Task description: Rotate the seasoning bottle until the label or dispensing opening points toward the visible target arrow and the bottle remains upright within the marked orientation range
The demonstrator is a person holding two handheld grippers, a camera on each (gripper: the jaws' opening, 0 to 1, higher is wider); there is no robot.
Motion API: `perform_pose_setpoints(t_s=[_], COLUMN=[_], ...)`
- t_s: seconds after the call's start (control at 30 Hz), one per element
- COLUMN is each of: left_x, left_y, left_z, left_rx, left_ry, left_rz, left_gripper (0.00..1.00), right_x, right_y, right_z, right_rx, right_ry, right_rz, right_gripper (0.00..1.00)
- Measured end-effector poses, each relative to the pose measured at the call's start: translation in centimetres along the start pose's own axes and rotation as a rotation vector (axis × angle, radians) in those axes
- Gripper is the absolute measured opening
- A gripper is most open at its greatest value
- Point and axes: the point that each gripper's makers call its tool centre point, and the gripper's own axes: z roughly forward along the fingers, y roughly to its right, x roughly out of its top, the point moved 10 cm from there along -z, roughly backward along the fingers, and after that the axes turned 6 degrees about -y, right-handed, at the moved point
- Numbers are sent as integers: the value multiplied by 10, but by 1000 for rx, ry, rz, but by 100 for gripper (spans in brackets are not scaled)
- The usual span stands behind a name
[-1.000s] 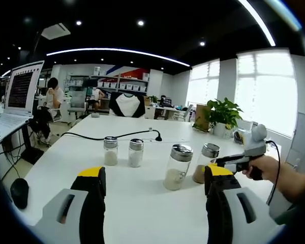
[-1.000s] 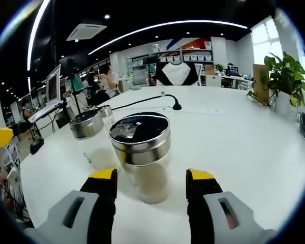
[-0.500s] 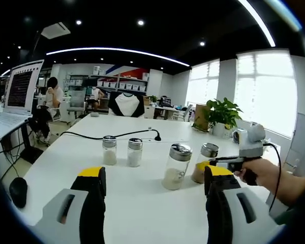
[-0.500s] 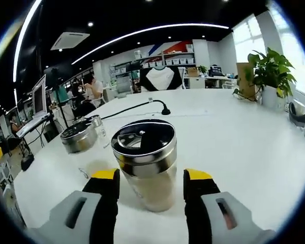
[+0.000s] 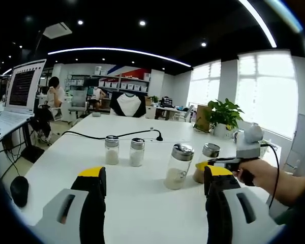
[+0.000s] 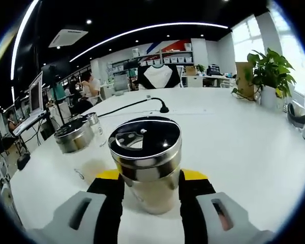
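seasoning bottle [image 6: 145,162]: glass jar, steel shaker lid, pale powder inside; stands upright on the white table [image 6: 234,137], long axis vertical. lid top shows a wedge-shaped dispensing opening lying toward the left of the lid in the right gripper view. in the left gripper view the same bottle [image 5: 206,162] stands at the right end of the row, partly behind that view's own jaw

right gripper [image 6: 151,185]: jaws narrowed onto the bottle body, yellow tips against the glass on both sides, pinching it. in the left gripper view it [image 5: 229,163] enters from the right, held in a person's hand [image 5: 262,173], tips at the bottle

left gripper [image 5: 153,188]: jaws spread wide, holding nothing, hanging above the table near its front

second bottle [image 5: 177,166]: upright, just beside the gripped one; its lid [image 6: 71,136] appears to the left in the right gripper view

two small shakers [image 5: 124,151]: upright, side by side, further left

black cable [image 5: 117,135]: runs across the table behind the shakers

potted plant [image 5: 222,116]: far right of table, by the window

laptop [image 5: 15,99]: open, at left edge
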Motion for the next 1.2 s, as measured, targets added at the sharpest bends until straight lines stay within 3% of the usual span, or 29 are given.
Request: perform_pose_setpoints(t_s=[0.63,1.2], left_x=[-1,0], left_y=[0,-2], left_z=[1,-2], left_rx=[1,25], left_ry=[-7,-6], left_rz=[-2,3], left_gripper=[83,82], right_x=[0,1], right_y=[-1,6], right_z=[-1,1], right_rx=[-4,56], right_ry=[-18,-22], right_rz=[-53,-107], right_gripper=[40,39])
